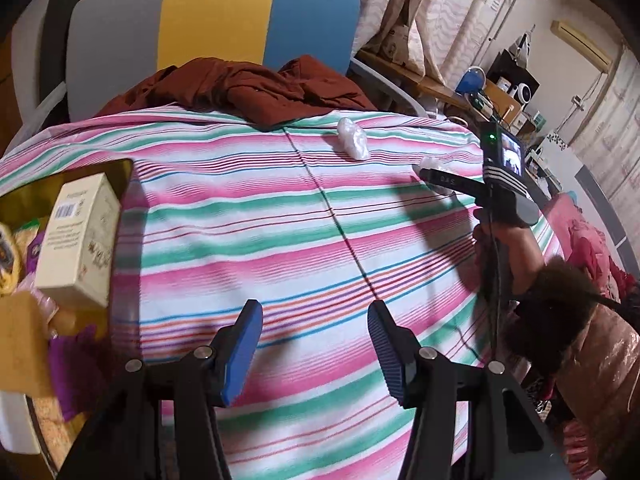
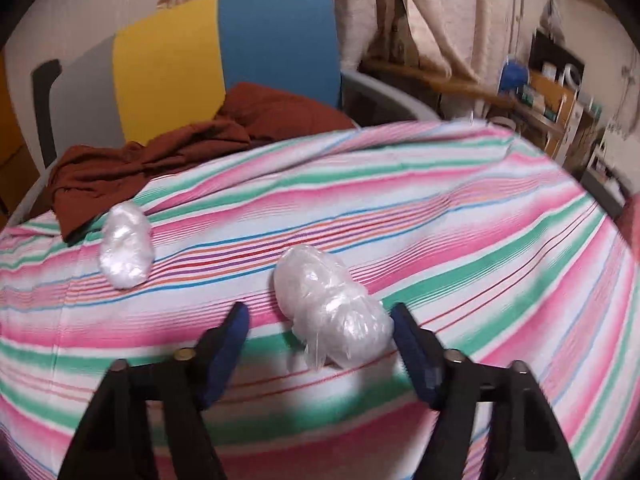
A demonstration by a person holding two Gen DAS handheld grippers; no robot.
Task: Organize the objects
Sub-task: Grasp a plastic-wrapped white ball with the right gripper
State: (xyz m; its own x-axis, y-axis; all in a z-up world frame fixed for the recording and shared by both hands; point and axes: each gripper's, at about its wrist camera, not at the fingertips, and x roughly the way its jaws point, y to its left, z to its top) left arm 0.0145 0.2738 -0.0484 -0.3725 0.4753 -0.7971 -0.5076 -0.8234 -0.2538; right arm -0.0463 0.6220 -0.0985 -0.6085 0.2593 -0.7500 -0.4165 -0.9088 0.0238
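Two white bundles of crumpled plastic wrap lie on the striped cloth. The nearer bundle sits between the fingers of my right gripper. Its right finger is at the bundle's side and the left finger stands clear, so the jaws are open around it. The other bundle rests further left, near a rust-red garment. In the left wrist view the right gripper reaches over one bundle, with the second bundle beyond. My left gripper hangs open over bare cloth with nothing between its fingers.
At the left a dark open container holds a cream carton and several packets. A chair with grey, yellow and blue panels stands behind the table, the garment draped at its seat. A person's hand holds the right gripper. Shelves fill the right background.
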